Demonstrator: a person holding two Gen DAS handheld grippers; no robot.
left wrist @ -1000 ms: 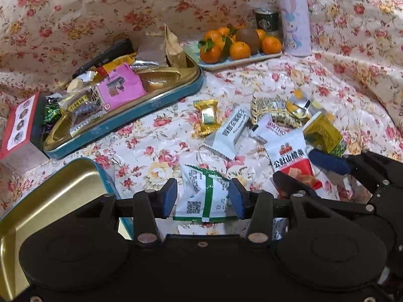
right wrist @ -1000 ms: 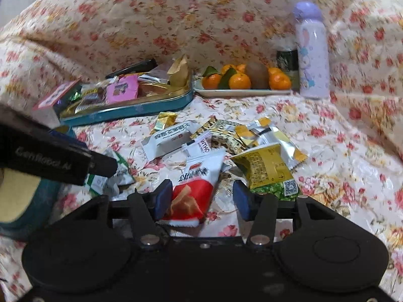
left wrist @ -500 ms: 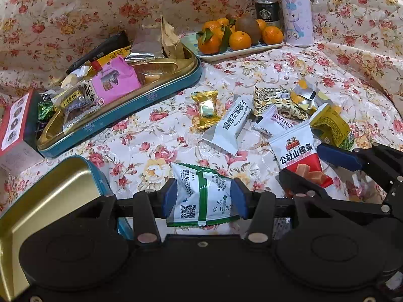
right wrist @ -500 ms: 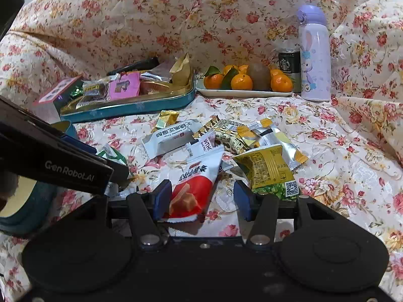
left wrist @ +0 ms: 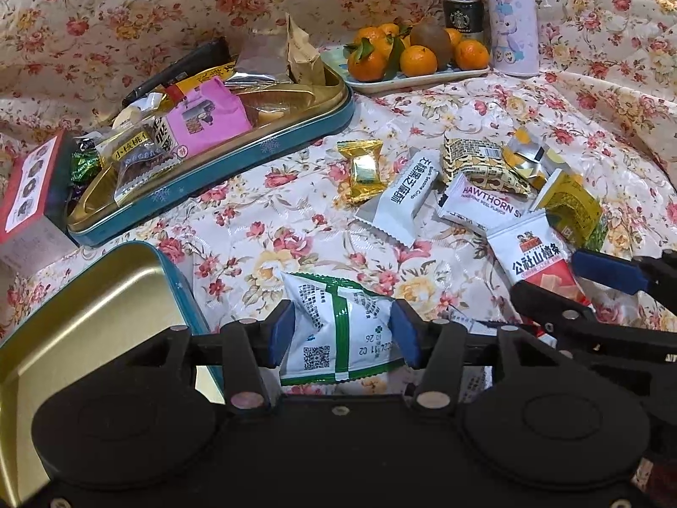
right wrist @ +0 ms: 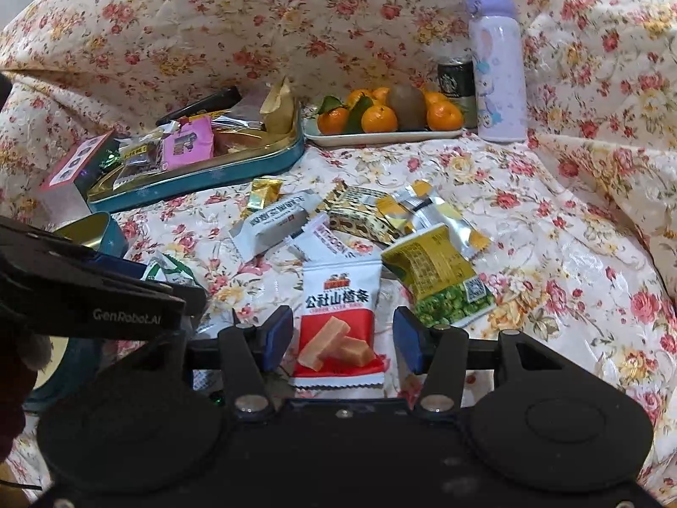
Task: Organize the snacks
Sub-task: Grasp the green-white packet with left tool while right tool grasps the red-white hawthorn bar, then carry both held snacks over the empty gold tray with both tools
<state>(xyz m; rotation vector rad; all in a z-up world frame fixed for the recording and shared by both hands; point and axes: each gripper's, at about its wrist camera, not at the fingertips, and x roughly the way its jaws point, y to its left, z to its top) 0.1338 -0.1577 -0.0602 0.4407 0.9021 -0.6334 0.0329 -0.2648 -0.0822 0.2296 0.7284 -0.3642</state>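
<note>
Between left jaws: green-striped packet (left wrist: 338, 330)

In the left wrist view, the open gold-lined tin (left wrist: 84, 321) at seven o'clock runs off the left edge, and the lilac bottle (left wrist: 510, 21) at one o'clock loses its cap past the top edge. The lower edge of the green-striped white packet (left wrist: 338, 330) sits behind the left gripper's (left wrist: 340, 332) black body, while the right gripper's (left wrist: 592, 279) arms at three o'clock cover the lower part of the red and white hawthorn packet (left wrist: 535, 258). In the right wrist view, a dark blurred sleeve (right wrist: 17, 389) at eight o'clock is cut by the left edge, and the left gripper's arm (right wrist: 84, 292) at nine o'clock hides most of the green-striped packet and the tin.
</note>
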